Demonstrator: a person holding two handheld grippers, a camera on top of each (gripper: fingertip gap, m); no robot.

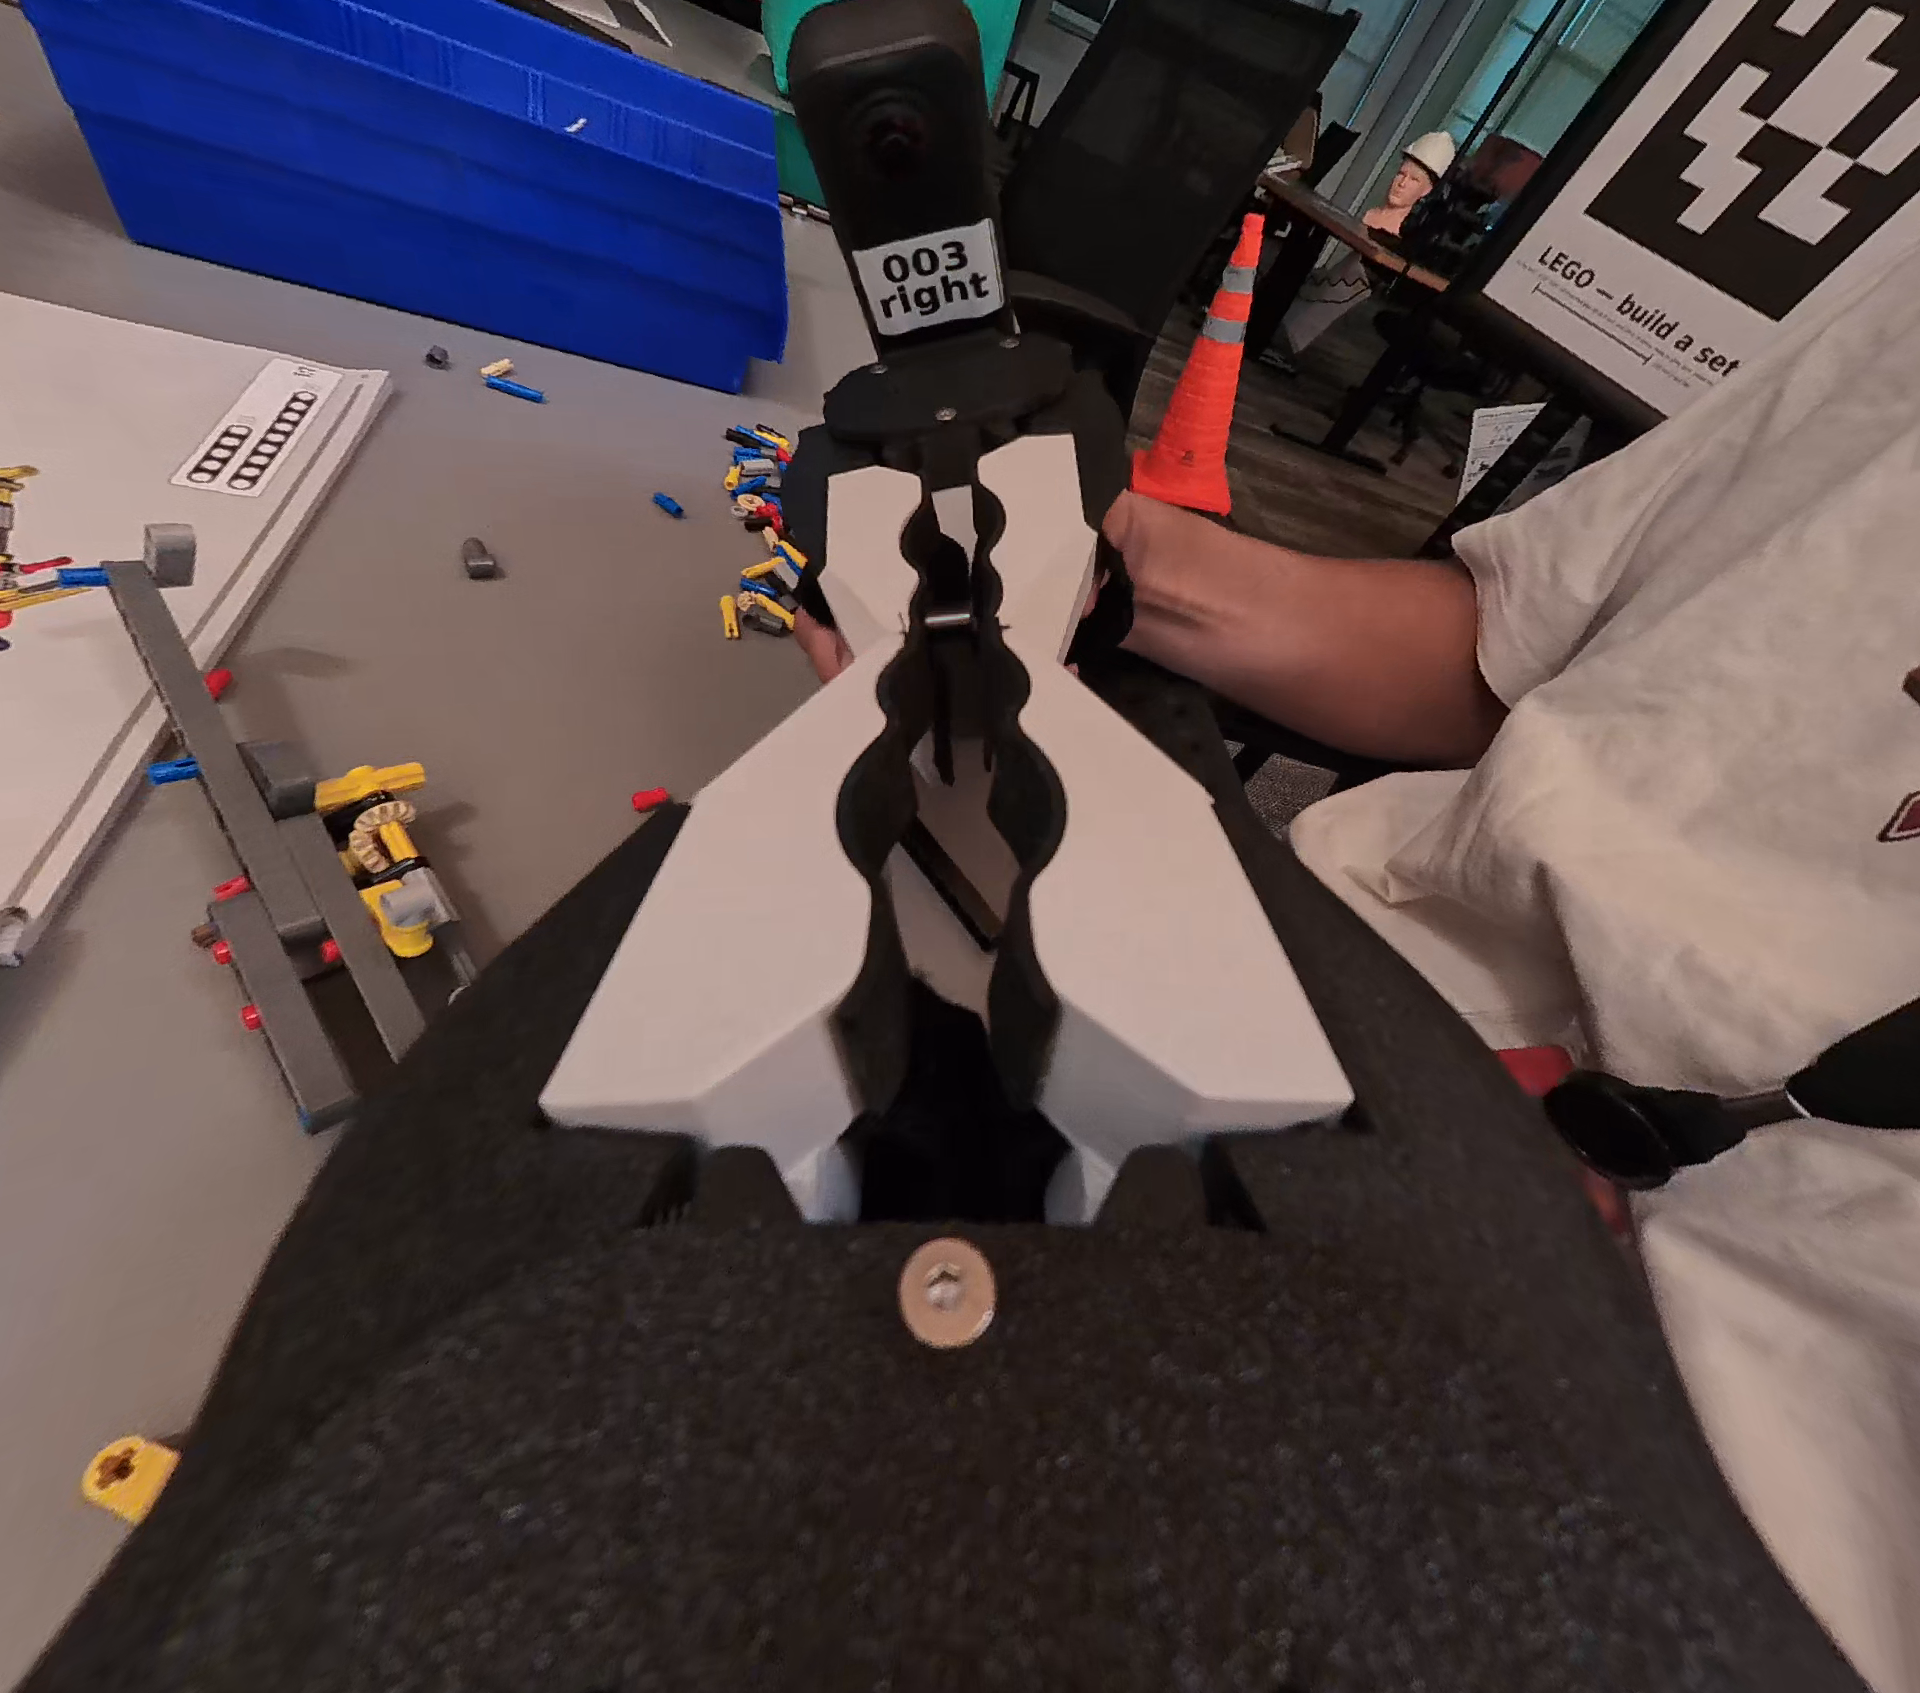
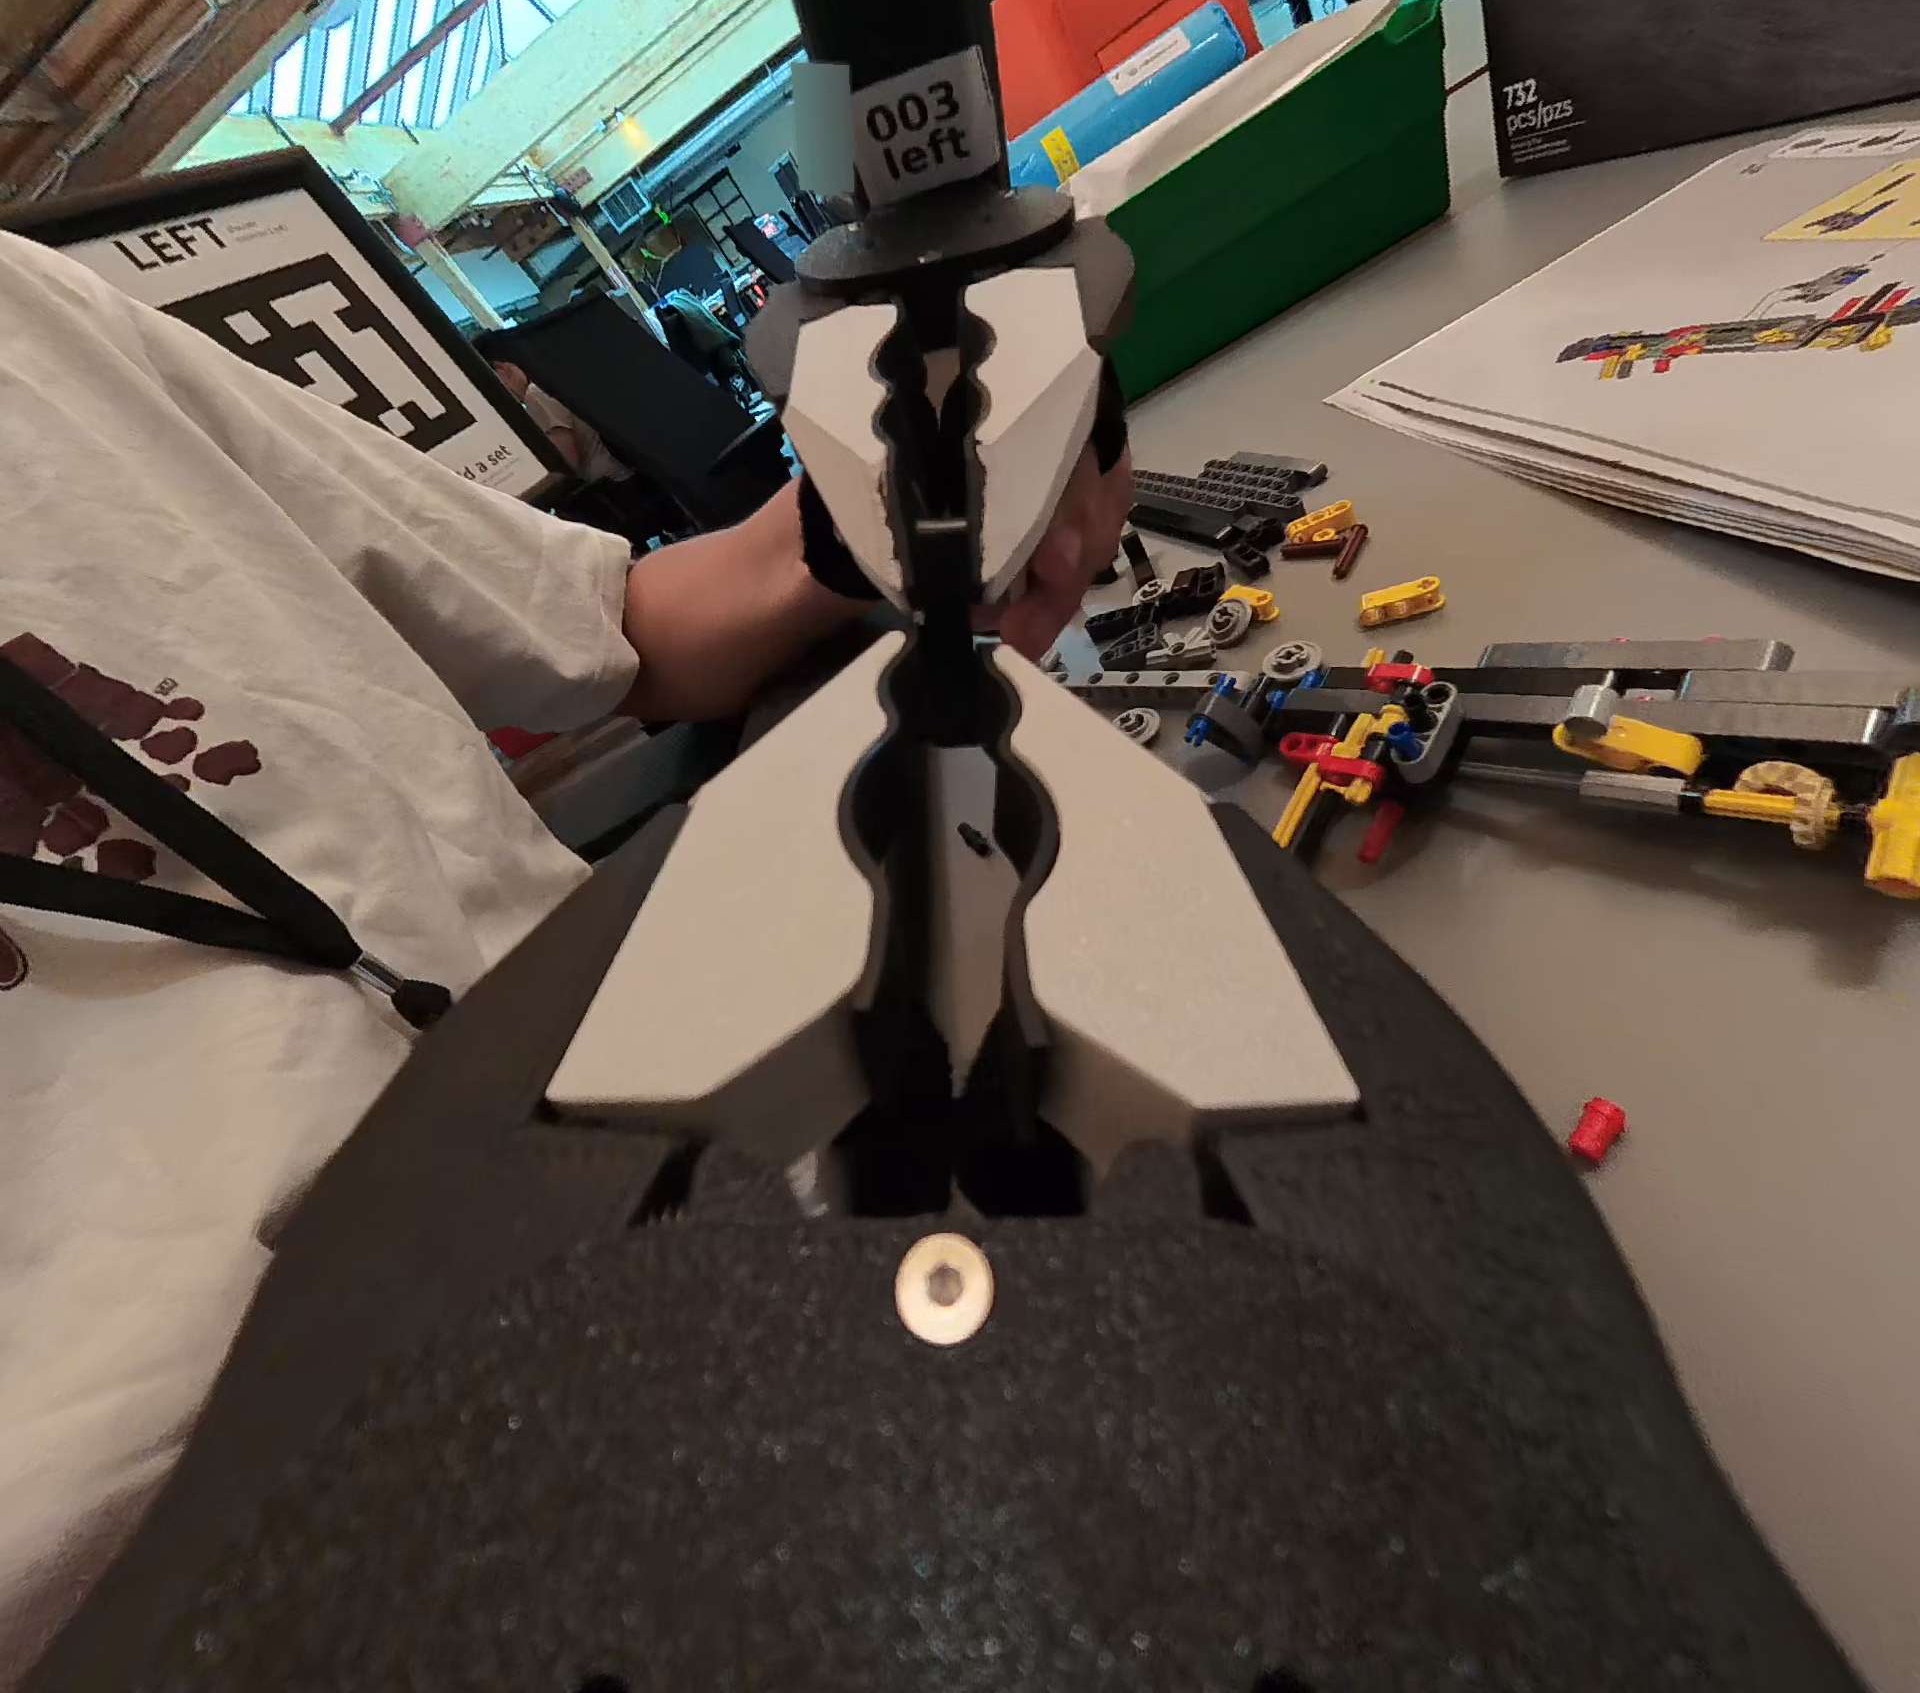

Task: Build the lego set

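The left gripper [image 1: 945, 656], black-bodied with white finger shells and wavy black pads, is clenched at its tips. The right gripper [image 2: 940, 667], of the same build, meets it tip to tip and is likewise clenched. A small thin black lego piece [image 2: 943, 578] spans both sets of tips, gripped at each end, clear of the grey table [image 2: 1558, 1331].

The long grey lego beam assembly with yellow, red and blue parts [image 2: 1621, 708] lies flat on the table, beside the grippers.
- The white instruction booklet [image 2: 1662, 396] lies behind the assembly.
- Loose black, grey and yellow pieces [image 2: 1226, 563] lie between the assembly and the left gripper.
- One small red pin [image 2: 1595, 1129] lies in front of the assembly, apart from it.
- Stacked blue plastic bins [image 1: 416, 189] stand well beyond the assembly.
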